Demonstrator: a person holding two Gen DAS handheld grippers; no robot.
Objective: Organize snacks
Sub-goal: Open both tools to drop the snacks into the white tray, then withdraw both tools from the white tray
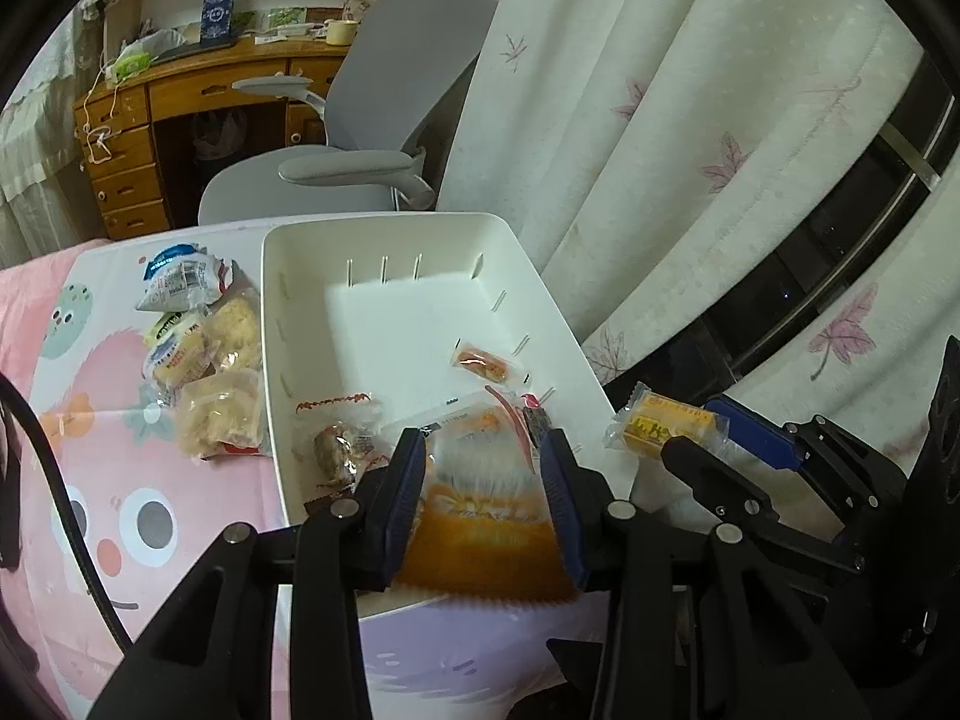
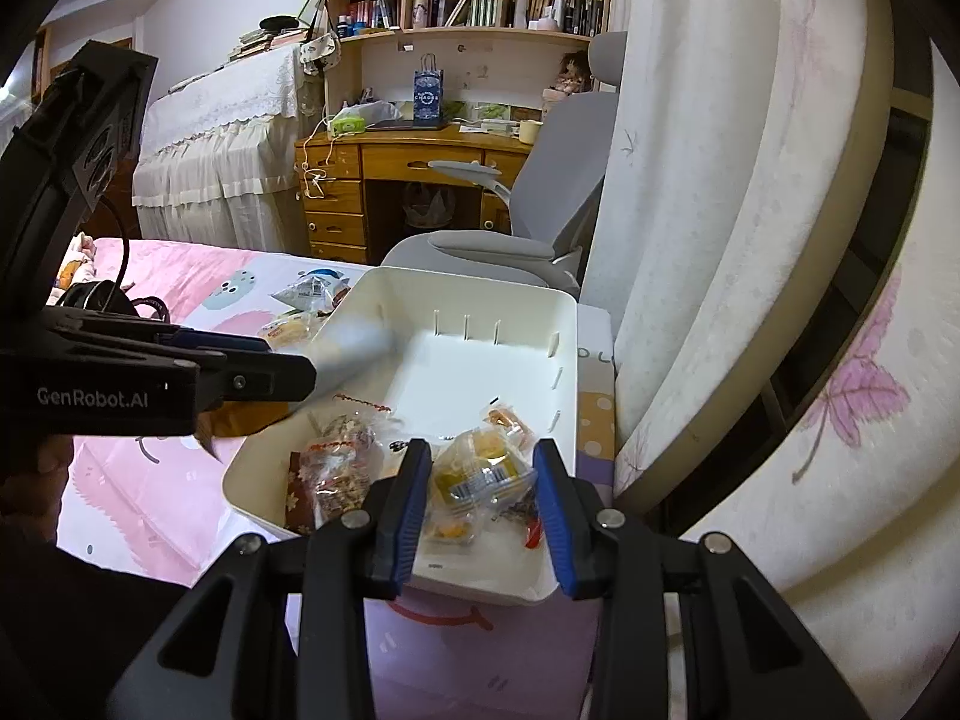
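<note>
A white bin [image 1: 298,324] [image 2: 516,306] stands on a pink cartoon sheet. My left gripper [image 1: 483,480] is shut on a clear packet with an orange snack [image 1: 486,504], held over the bin's near edge. My right gripper [image 2: 483,498] is shut on a clear packet with a yellow snack [image 2: 474,474], also over the near end. In the left wrist view the right gripper [image 1: 699,429] holds that yellow packet [image 1: 660,426] just right of the bin. In the right wrist view the left gripper [image 2: 288,360] reaches in from the left. A brown packet [image 1: 339,444] and a small orange one [image 1: 483,360] lie inside.
A pile of wrapped snacks [image 1: 198,348] lies on the sheet [image 1: 120,480] left of the bin. A grey office chair [image 1: 360,168] and a wooden desk [image 1: 180,96] stand behind. A white leaf-print curtain [image 1: 690,150] hangs close on the right.
</note>
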